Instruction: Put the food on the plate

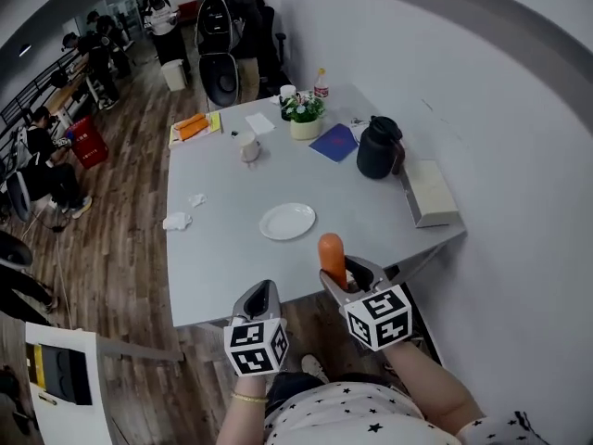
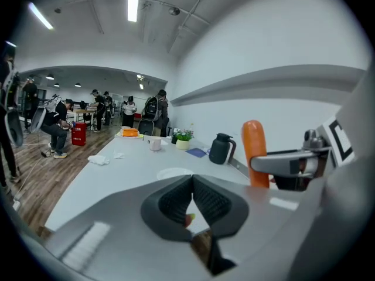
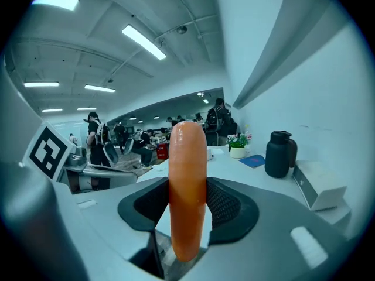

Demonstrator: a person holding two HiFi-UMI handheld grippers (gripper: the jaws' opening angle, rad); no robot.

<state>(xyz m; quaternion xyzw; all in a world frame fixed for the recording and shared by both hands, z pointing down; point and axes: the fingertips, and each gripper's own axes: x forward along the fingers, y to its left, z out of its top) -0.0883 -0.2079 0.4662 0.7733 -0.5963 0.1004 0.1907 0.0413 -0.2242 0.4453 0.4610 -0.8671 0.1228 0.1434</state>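
Note:
An orange sausage (image 1: 332, 258) stands upright between the jaws of my right gripper (image 1: 348, 277), which is shut on it; the sausage (image 3: 187, 192) fills the middle of the right gripper view, and it shows as an orange rod (image 2: 255, 153) in the left gripper view. A white round plate (image 1: 287, 221) lies empty on the grey table (image 1: 222, 258), just beyond the sausage. My left gripper (image 1: 262, 297) hovers over the table's near edge, left of the right one, with its pads (image 2: 177, 201) pressed together and nothing held.
Farther back on the table stand a black jug (image 1: 379, 146), a white box (image 1: 432, 193), a blue booklet (image 1: 334, 142), a potted plant (image 1: 305, 116), a white cup (image 1: 248, 146) and crumpled tissues (image 1: 177, 221). A white wall runs along the right. Several people are at the far left.

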